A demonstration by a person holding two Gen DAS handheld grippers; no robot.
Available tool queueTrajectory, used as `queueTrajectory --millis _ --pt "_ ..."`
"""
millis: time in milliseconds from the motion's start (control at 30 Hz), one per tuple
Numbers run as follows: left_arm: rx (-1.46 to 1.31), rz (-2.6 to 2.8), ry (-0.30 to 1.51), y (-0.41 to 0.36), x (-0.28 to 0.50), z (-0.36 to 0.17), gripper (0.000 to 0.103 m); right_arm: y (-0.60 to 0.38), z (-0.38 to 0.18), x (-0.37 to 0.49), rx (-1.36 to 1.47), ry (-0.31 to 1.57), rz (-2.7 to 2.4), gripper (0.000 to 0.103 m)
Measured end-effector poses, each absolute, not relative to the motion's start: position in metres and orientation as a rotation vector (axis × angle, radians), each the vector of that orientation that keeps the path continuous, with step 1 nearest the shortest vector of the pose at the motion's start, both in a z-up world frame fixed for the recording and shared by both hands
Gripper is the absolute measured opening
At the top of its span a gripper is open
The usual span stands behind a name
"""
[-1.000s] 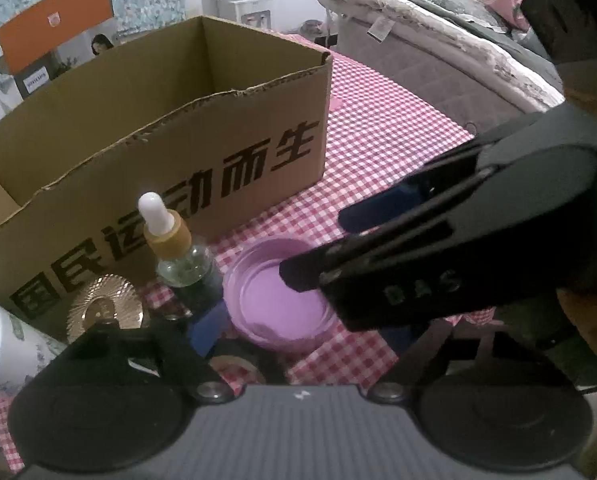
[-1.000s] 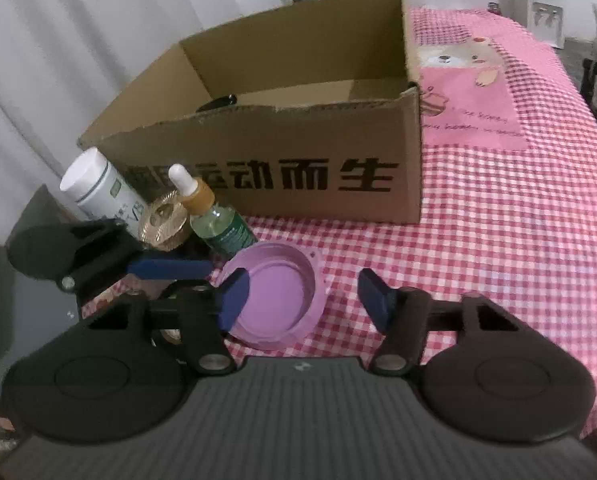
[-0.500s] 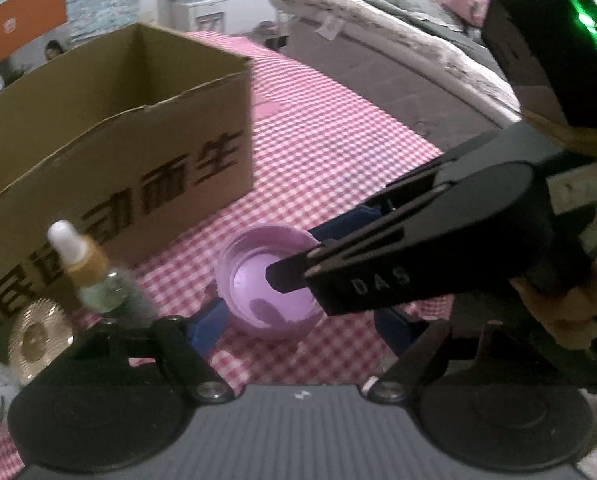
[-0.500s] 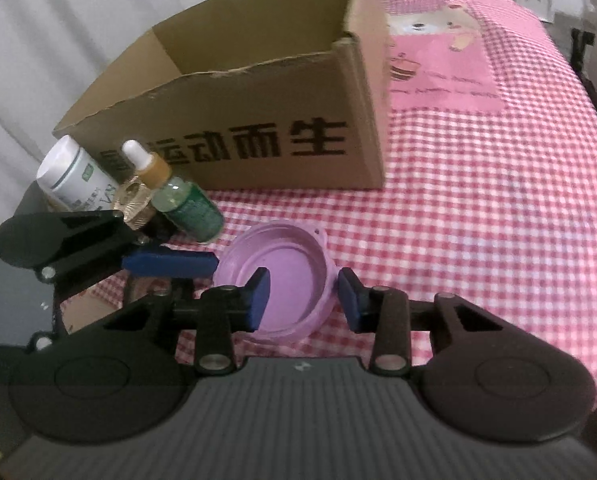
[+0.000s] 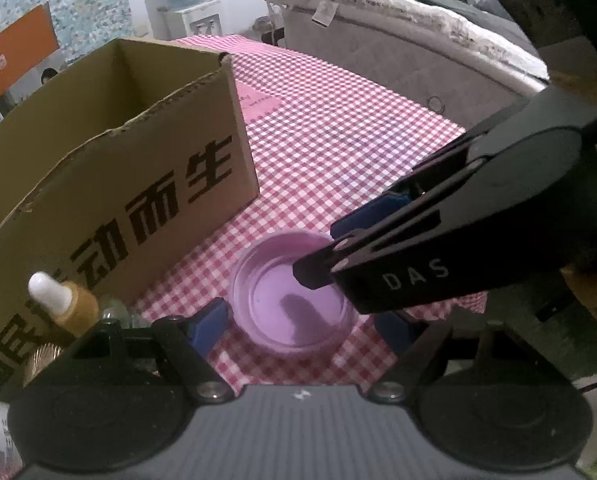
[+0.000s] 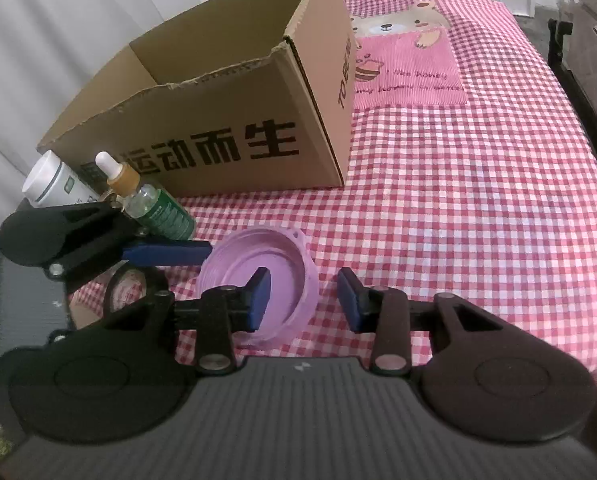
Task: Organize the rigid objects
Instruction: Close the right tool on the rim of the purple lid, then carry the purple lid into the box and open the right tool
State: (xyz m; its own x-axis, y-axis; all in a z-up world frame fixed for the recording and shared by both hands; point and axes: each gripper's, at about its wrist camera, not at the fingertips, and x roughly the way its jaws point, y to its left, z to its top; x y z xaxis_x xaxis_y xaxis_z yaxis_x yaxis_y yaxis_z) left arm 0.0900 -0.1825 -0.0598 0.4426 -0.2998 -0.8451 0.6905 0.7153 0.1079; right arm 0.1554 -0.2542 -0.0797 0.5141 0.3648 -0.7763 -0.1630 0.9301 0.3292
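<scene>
- Purple lid point(image 6: 274, 276) lies open side up on the checked tabletop point(image 6: 478, 216), just in front of the cardboard box point(image 6: 218, 120), near the box's front right corner.
- We judge it light, stiff plastic with a thin raised rim; probably slick, and likely to skate or tip if pinched off-centre. Best hold: the rim wall, one finger inside and one outside.
- Right gripper point(image 6: 304, 300) is open and straddles that rim: one blue pad sits over the lid's inside, the other outside it. Not clamped yet.
- Left gripper point(image 5: 304, 328) is also open, holding nothing, with the lid between its pads; we cannot tell if either pad touches.
- Left of the lid, along the box front: green dropper bottle point(image 6: 154, 208), then a white bottle point(image 6: 54, 184).
- The box is open-topped and looks like the drop target; the lid needs lifting over the box's front wall.
</scene>
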Motion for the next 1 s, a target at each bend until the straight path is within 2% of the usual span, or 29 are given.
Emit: queueTrajectory --millis 133,333,667,1000 --pt "0.492 -0.634 0.923 -0.186 0.091 -0.063 0.078 -0.255 -0.081 0.156 0.231 0.980 0.321 0.026" --pt "0.493 -0.624 0.912 -0.188 0.093 -0.062 0.075 -0.258 -0.084 0.156 0.264 0.979 0.332 0.020" --pt "0.504 -0.629 0.858 -0.191 0.085 -0.050 0.075 -0.260 -0.072 0.145 0.287 0.948 0.318 0.019" --pt "0.498 -0.628 0.730 -0.184 0.057 -0.010 0.074 -0.254 -0.035 0.121 0.245 0.870 0.313 0.019"
